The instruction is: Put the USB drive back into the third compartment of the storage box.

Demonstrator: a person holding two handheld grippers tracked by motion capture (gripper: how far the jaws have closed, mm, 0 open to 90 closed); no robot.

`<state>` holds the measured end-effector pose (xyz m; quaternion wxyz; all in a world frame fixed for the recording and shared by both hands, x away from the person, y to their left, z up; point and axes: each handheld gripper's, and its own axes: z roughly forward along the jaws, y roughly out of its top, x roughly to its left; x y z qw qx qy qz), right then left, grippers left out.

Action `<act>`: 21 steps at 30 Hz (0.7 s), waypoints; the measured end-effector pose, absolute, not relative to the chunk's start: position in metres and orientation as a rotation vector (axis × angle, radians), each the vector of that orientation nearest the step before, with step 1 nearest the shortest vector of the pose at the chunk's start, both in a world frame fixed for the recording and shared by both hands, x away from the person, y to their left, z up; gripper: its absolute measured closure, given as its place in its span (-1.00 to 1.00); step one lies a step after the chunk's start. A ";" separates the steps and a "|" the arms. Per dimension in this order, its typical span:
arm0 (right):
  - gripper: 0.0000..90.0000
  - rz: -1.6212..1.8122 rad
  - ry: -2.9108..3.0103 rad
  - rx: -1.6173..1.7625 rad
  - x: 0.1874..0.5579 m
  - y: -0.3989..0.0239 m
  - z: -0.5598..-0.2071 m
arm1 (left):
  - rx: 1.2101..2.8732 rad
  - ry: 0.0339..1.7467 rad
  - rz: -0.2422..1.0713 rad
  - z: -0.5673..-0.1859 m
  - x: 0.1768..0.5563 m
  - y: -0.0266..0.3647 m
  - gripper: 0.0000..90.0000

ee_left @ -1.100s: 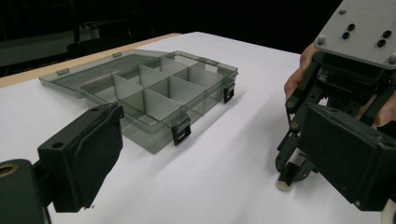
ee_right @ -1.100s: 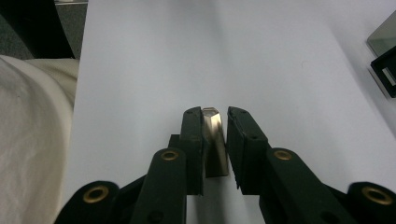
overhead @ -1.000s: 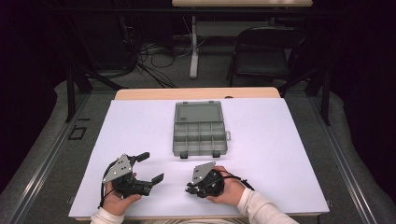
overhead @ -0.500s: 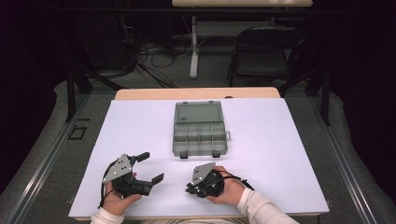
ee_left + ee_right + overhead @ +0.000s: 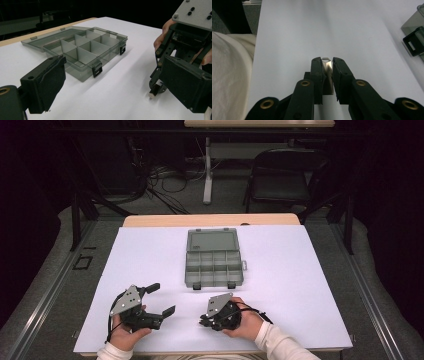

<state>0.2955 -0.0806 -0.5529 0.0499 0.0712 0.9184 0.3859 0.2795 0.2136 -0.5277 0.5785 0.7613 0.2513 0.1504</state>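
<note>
Organizer box [image 5: 214, 258]: open, lid flat, compartments apparently empty, mid-table. Right gripper [image 5: 209, 318], near side of box: jaws nearly closed on small metal piece [image 5: 327, 65]. Left gripper [image 5: 159, 299], near-left of box: jaws wide apart, empty. Likely step: carrying piece; next, lift toward compartment, release.

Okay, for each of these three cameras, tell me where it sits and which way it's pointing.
High view: fixed above the person's side, looking forward and down on the white table; both hands, left tool and right tool show.
Left gripper view: rides the left tool, facing the open compartment box and the right tool; its own spread jaws show.
Right gripper view: rides the right tool, facing bare table; its jaws pinch a small metal piece, a sleeve alongside.
Shared: all three show the box.
</note>
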 end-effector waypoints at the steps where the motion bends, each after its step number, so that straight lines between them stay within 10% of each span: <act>1: 0.77 1.179 2.796 0.221 0.296 -0.081 -0.552 | 1.781 0.587 0.352 -0.528 0.279 0.214 -0.85; 21: 0.76 1.281 2.729 0.292 0.298 -0.093 -0.536 | 1.768 0.598 0.368 -0.528 0.279 0.213 -0.85</act>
